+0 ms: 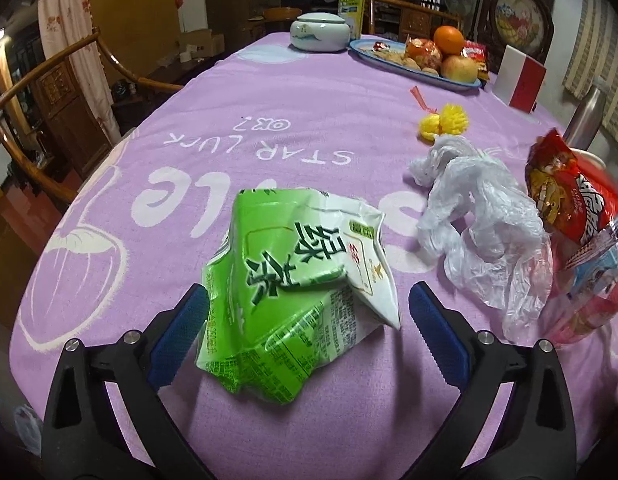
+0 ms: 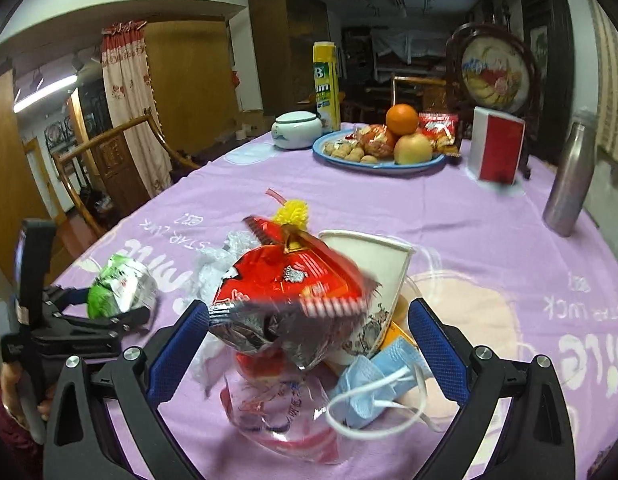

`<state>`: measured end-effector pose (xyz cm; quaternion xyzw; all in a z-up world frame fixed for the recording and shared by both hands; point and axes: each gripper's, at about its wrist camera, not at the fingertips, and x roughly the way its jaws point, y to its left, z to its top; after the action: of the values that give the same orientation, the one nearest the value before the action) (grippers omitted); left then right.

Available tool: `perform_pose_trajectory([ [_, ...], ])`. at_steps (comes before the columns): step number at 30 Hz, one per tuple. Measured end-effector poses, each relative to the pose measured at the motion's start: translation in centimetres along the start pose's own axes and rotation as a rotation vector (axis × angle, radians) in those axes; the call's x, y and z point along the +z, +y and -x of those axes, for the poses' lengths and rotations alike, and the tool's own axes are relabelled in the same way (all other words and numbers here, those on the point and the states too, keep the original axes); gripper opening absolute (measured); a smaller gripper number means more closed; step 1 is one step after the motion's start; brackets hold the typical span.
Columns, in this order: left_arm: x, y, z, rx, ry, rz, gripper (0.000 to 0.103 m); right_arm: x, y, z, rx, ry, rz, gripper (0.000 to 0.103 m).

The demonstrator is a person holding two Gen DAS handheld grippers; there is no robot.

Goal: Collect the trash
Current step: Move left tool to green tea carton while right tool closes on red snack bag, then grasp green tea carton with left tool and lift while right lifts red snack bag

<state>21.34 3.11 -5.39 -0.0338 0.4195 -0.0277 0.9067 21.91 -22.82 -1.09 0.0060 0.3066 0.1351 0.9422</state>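
A crushed green tea carton lies on the purple tablecloth between the wide-open fingers of my left gripper; touching cannot be told. It also shows in the right wrist view. A crumpled clear plastic bag and a yellow tassel lie to its right. My right gripper is open over a trash pile: a blurred red snack wrapper, a paper cup, a blue face mask and a clear printed bag. The red wrapper appears raised.
A blue fruit plate with an orange and apple, a white lidded jar, a yellow can, a red-white box and a metal bottle stand at the far side. A wooden chair stands left.
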Motion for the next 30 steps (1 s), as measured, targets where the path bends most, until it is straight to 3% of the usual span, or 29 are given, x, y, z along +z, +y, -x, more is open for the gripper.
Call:
perform_pose_trajectory([
  [1,0.0,-0.1,0.1,-0.012,-0.006,-0.009,0.096,0.0,-0.2,0.1,0.009,-0.004,-0.002,0.092],
  [3,-0.2,-0.5,0.4,-0.035,-0.026,-0.028,0.093,0.1,-0.4,0.7,0.042,-0.018,-0.014,0.062],
  [6,-0.5,-0.6,0.7,-0.038,-0.049,-0.032,0.089,0.2,-1.5,1.3,0.137,-0.018,-0.075,0.038],
  [9,-0.5,-0.2,0.7,-0.054,-0.052,-0.011,0.088,0.5,-2.2,1.9,0.202,-0.026,-0.118,0.025],
  [11,-0.5,0.1,0.7,-0.059,-0.048,-0.004,0.088,0.5,-2.3,2.2,0.210,-0.036,-0.124,0.028],
  [12,-0.5,0.1,0.6,-0.060,-0.046,0.000,0.088,0.6,-2.3,2.5,0.210,-0.052,-0.122,0.040],
  [13,-0.4,0.2,0.7,-0.057,-0.043,0.000,0.088,0.6,-2.2,2.6,0.203,-0.059,-0.119,0.058],
  [14,-0.5,0.3,0.6,-0.054,-0.041,0.001,0.088,0.5,-2.1,2.7,0.182,-0.065,-0.133,0.095],
  [16,-0.4,0.2,0.7,-0.049,-0.038,0.002,0.088,0.4,-2.1,2.7,0.156,-0.092,-0.143,0.097],
  [25,-0.3,0.2,0.6,-0.042,-0.030,-0.002,0.089,1.6,2.5,-2.2,0.114,0.015,-0.014,0.095],
  [27,-0.1,0.0,0.5,-0.040,-0.027,-0.008,0.089,1.7,2.9,-3.3,0.130,0.043,-0.008,0.056],
  [28,0.0,0.0,0.5,-0.043,-0.026,-0.008,0.088,1.7,2.8,-3.5,0.137,0.052,-0.015,0.011],
  [30,0.2,0.2,0.5,-0.059,-0.033,-0.002,0.084,1.7,1.8,-2.4,0.187,0.015,-0.080,0.008],
])
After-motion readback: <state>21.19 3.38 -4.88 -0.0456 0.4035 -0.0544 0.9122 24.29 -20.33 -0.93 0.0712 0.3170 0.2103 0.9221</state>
